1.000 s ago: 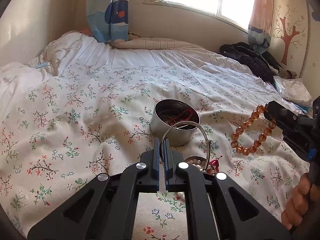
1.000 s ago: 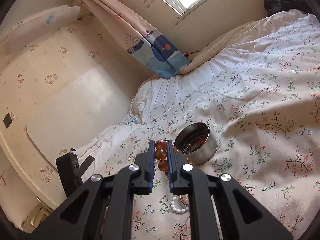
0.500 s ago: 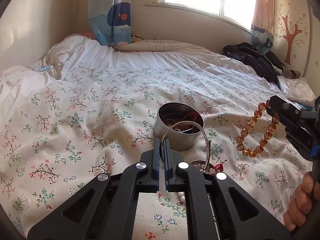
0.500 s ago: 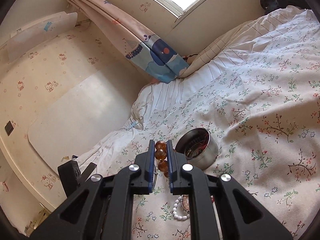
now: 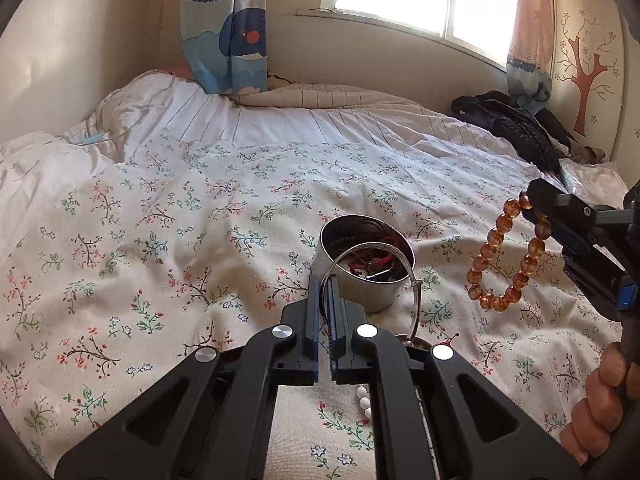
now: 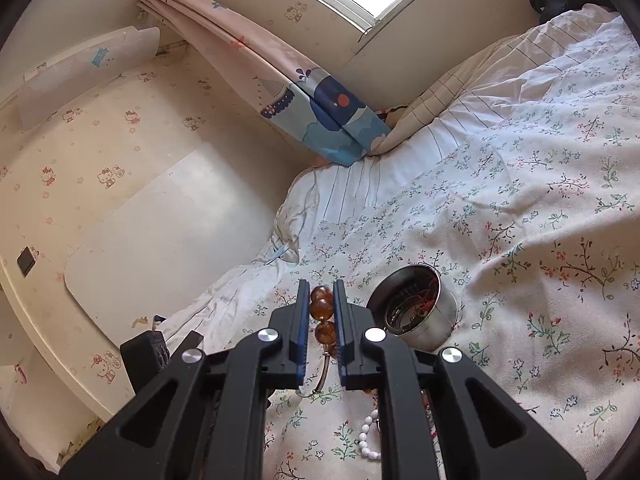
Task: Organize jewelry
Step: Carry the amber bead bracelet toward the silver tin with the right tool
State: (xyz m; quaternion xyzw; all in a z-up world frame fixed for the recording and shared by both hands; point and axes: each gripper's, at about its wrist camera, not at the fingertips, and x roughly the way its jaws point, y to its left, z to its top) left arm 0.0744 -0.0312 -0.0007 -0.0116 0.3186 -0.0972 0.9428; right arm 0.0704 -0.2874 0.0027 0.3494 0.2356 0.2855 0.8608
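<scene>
A round metal tin [image 5: 362, 268] holding red cord and other jewelry stands on the floral bedspread; it also shows in the right wrist view [image 6: 416, 306]. My left gripper [image 5: 323, 286] is shut on a thin silver bangle [image 5: 414, 280], held just in front of and over the tin. My right gripper [image 6: 322, 294] is shut on an amber bead bracelet [image 6: 322, 308], which hangs in the air to the right of the tin in the left wrist view [image 5: 504, 256]. The right gripper [image 5: 534, 196] also shows in the left wrist view.
A white bead strand [image 6: 366, 438] and a small red-and-silver piece [image 5: 450, 340] lie on the bedspread below the grippers. A black jacket [image 5: 516, 128] lies at the far right of the bed. Curtains [image 5: 224, 28] hang by the window behind the bed.
Both grippers have risen and tilted up a little, each still holding its piece. The amber bracelet hangs slightly higher and further right of the tin.
</scene>
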